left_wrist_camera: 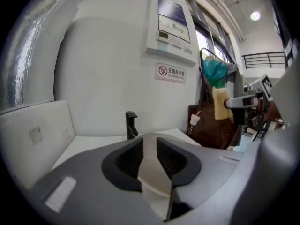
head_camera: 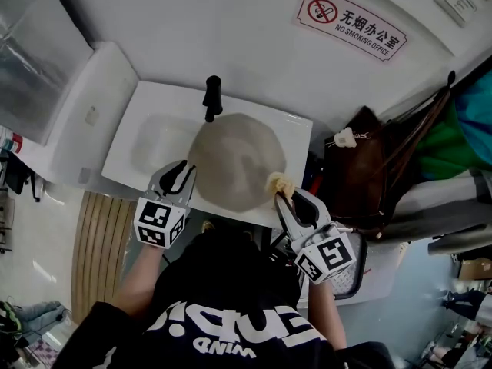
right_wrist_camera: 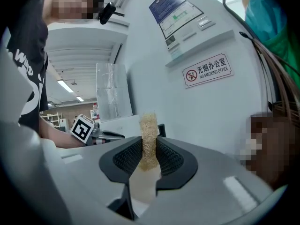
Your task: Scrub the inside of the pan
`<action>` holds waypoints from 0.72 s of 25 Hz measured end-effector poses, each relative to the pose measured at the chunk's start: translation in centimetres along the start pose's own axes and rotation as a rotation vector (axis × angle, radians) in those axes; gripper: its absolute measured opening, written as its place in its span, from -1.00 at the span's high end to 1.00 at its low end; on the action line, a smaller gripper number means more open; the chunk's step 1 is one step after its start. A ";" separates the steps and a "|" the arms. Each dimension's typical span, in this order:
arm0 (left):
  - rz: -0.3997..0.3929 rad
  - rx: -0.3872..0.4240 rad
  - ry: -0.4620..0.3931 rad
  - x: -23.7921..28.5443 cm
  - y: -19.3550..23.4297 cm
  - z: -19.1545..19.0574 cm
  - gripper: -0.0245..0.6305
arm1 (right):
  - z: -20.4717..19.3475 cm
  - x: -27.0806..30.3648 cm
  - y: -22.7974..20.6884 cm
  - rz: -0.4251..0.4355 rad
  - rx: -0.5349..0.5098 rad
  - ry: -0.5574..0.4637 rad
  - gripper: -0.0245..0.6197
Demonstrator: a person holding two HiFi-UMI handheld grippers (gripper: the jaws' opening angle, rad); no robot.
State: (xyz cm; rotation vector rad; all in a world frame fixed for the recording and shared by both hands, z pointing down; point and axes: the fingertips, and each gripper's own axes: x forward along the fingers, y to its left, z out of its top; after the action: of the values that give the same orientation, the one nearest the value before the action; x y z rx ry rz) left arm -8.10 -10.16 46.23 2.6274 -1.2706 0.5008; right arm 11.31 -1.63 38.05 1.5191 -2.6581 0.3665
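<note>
The pan fills mid-frame, covering the right half of the sink; I see open basin only at centre left. The black faucet guards the pan's top edge, and a brown bag crowds the right.

You wear a black short-sleeved T-shirt with bold white lettering printed across it; the sleeves leave your forearms bare. Your left gripper has a smooth pale grey moulded shell; its two jaws are lined with black pads ribbed in fine ridges; a small pale rectangular label sits on the shell; a white cube printed with black square markers is fixed at the end nearest you. Your right gripper is built alike: grey shell, black ribbed lining, and its own marker cube in white and black.
</note>
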 end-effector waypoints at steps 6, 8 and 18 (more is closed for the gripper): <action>0.013 0.004 0.096 2.8 2.9 -3.1 0.79 | -0.4 1.9 0.6 0.037 -0.007 0.020 0.63; 0.017 -0.006 0.127 3.8 3.7 -4.2 0.79 | -0.5 2.6 0.8 0.050 -0.008 0.028 0.63; 0.001 -0.045 0.222 6.6 5.1 -7.6 0.79 | -2.1 5.1 2.1 0.101 -0.011 0.081 0.63</action>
State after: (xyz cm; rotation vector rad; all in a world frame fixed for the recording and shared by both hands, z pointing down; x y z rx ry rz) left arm -9.99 -15.79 55.86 2.4528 -1.1987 0.7319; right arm 6.75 -4.43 40.59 1.3401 -2.6759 0.4097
